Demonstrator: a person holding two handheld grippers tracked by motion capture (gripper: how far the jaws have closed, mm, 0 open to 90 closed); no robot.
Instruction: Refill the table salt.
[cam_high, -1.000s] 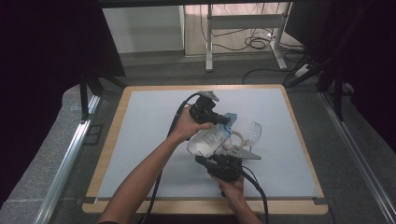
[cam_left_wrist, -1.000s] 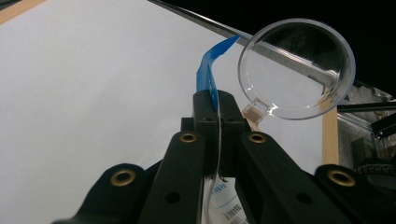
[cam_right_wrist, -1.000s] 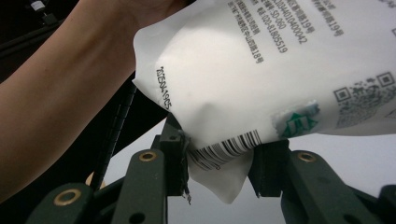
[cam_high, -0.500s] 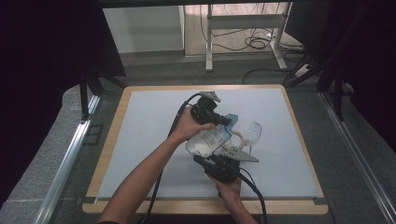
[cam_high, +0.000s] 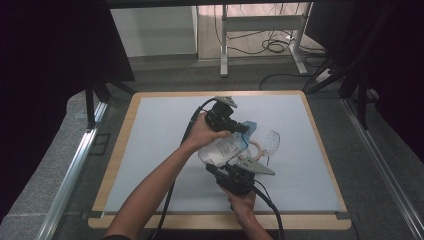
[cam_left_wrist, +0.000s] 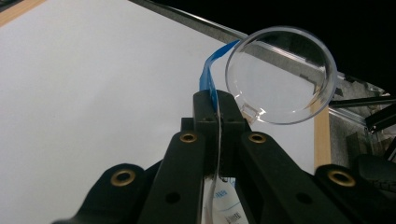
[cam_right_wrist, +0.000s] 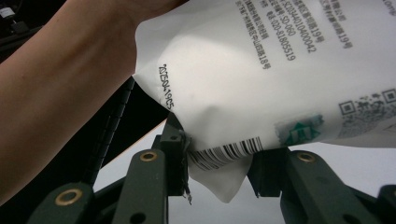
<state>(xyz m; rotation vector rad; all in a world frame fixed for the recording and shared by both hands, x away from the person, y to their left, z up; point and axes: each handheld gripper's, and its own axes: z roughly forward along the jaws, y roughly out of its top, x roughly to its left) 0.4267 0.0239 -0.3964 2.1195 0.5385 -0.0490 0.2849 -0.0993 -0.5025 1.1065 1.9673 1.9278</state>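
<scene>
A white printed pouch (cam_high: 222, 149) with a blue top strip hangs tilted above the white mat between both grippers. My left gripper (cam_high: 244, 129) is shut on the blue strip (cam_left_wrist: 208, 70), its tips (cam_left_wrist: 217, 100) clamped together over the thin edge. From the near side, my right gripper (cam_high: 221, 169) holds the pouch's lower corner. In the right gripper view the barcode corner of the pouch (cam_right_wrist: 219, 161) sits pinched between the jaws (cam_right_wrist: 217, 158). A clear round plastic cup (cam_high: 270, 140) lies on the mat just right of the pouch, and it looms beyond the left jaws (cam_left_wrist: 280, 74).
The white mat (cam_high: 160, 150) lies on a wood-edged table (cam_high: 120, 150). A pale ring-shaped piece (cam_high: 255, 148) lies beside the cup. Metal rails run along both sides of the table. Table legs and cables stand on the floor behind the far edge.
The right gripper has edged slightly left along the pouch's lower end. The left gripper and the cup stay where they were.
</scene>
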